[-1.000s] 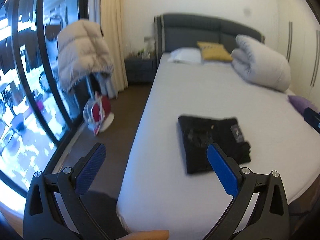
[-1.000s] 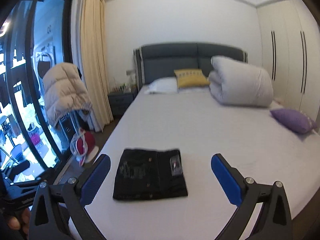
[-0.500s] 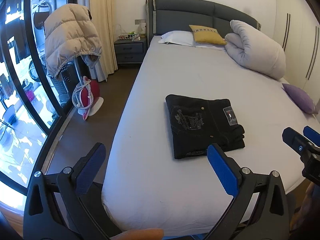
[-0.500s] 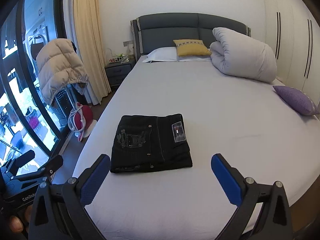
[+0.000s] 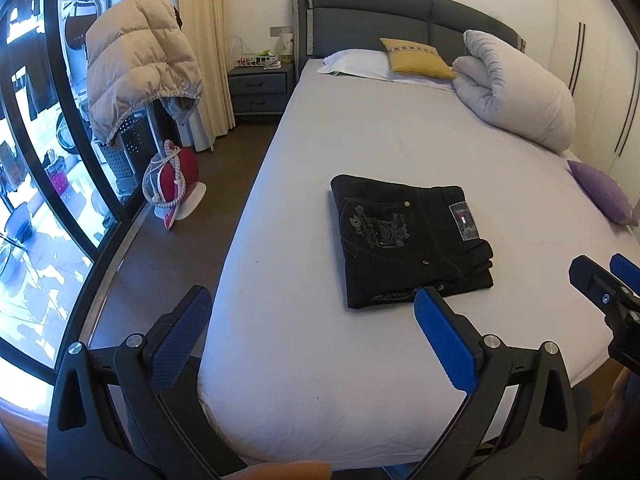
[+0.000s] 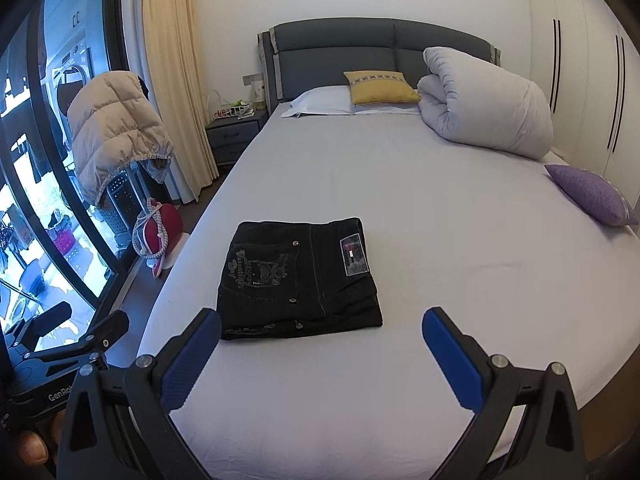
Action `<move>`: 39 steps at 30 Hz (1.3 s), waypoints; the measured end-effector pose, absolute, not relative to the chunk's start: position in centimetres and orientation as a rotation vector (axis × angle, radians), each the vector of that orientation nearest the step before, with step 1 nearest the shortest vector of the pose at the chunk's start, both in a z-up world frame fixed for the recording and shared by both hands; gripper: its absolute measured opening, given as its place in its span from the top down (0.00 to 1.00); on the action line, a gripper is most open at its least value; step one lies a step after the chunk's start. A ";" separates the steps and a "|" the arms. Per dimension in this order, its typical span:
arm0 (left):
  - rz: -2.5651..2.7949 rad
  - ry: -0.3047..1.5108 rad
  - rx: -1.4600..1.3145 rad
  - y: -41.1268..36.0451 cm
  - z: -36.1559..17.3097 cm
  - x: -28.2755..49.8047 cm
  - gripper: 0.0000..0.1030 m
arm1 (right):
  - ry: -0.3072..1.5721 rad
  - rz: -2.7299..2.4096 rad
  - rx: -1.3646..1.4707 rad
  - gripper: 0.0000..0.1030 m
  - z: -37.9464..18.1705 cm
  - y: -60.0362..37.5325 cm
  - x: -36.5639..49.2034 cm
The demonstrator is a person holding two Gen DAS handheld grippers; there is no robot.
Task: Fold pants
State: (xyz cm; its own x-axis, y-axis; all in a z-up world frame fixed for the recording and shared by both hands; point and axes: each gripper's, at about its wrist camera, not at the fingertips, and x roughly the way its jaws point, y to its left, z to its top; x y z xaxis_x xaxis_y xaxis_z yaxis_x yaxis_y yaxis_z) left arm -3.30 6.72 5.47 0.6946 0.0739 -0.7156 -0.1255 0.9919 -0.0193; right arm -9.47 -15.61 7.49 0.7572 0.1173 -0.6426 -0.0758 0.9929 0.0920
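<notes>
While the black pants [image 6: 298, 276] lay folded in a neat rectangle on the bed [image 6: 440, 220], toward its left edge, the left gripper [image 5: 316, 332] and the right gripper [image 6: 320, 348] hovered apart from them at the bed's foot, fingers spread wide and holding nothing.

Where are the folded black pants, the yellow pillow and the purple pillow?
folded black denim pants [image 6: 298, 280], right wrist view, on the embroidered back pocket.
square yellow pillow [image 6: 380, 87], right wrist view, on its front face.
purple fabric pillow [image 6: 592, 200], right wrist view, on its top.
</notes>
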 end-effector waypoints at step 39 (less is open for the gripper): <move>0.102 0.821 -0.067 6.5 4.0 -2.4 0.00 | 0.743 0.103 0.072 0.00 6.6 -15.8 -8.9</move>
State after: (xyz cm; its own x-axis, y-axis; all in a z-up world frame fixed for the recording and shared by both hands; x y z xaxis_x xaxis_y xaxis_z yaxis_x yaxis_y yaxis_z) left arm -2.40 6.45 4.03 0.6773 0.0646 -0.7329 -0.1163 0.9930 -0.0199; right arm -8.89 -15.81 6.60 0.7316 0.1189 -0.6713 -0.0682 0.9925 0.1015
